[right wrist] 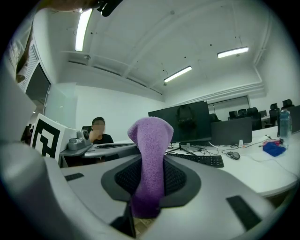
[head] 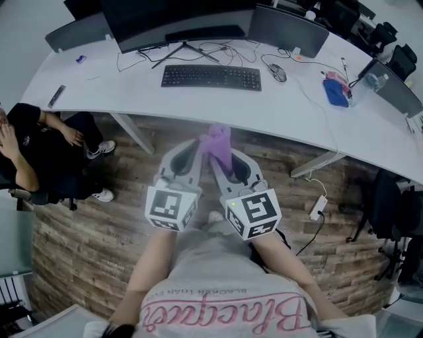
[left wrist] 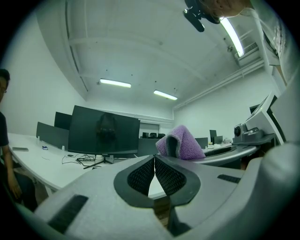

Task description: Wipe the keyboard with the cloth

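A black keyboard (head: pixel 211 76) lies on the white curved desk (head: pixel 132 92), in front of a dark monitor (head: pixel 178 20). Both grippers hang side by side below the desk's front edge, over the wooden floor. My right gripper (head: pixel 219 157) is shut on a purple cloth (head: pixel 218 144), which sticks up past its tips. In the right gripper view the cloth (right wrist: pixel 150 154) stands between the pads, and the keyboard (right wrist: pixel 199 160) lies beyond to the right. My left gripper (head: pixel 195 148) is shut with nothing in it; its pads (left wrist: pixel 140 176) meet at the tip, and the cloth (left wrist: pixel 183 143) shows just beyond.
A mouse (head: pixel 278 72) and loose cables lie right of the keyboard. A blue object (head: pixel 335 92) sits at the desk's right end. A person (head: pixel 33 152) sits at the left. A desk leg (head: pixel 132 132) and a power strip (head: pixel 318 206) are below.
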`<action>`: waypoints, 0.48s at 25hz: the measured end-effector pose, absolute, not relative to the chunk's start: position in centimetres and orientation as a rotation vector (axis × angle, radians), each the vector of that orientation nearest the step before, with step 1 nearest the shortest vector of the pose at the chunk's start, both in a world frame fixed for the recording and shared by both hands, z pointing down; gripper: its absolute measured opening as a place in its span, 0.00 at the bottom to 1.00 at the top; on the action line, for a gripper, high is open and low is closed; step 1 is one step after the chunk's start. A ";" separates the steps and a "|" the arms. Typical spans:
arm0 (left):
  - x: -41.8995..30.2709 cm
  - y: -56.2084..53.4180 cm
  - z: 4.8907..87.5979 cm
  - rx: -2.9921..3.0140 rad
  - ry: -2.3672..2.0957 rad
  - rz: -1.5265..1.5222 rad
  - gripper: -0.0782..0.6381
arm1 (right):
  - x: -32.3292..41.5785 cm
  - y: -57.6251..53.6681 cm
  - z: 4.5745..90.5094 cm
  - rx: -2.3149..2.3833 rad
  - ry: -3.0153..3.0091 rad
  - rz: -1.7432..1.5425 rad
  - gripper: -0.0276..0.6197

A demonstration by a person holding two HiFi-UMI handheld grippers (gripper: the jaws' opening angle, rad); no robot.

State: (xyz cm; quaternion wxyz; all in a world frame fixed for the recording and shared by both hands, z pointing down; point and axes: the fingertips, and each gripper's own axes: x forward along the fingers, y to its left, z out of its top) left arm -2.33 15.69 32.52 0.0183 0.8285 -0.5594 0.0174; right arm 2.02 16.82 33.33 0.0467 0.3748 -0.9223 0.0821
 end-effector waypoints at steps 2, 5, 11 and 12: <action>-2.1 14.5 32.8 2.567 -1.732 0.061 0.12 | 2.4 15.5 33.5 1.147 -2.810 0.261 0.18; -1.8 13.0 32.6 2.571 -1.732 0.061 0.12 | 2.7 13.8 33.4 1.147 -2.809 0.280 0.18; -2.1 11.3 32.8 2.536 -1.736 0.034 0.12 | 3.1 11.4 34.1 1.134 -2.793 0.295 0.18; -2.2 10.9 32.9 2.536 -1.732 0.034 0.12 | 3.0 11.0 34.2 1.129 -2.791 0.293 0.18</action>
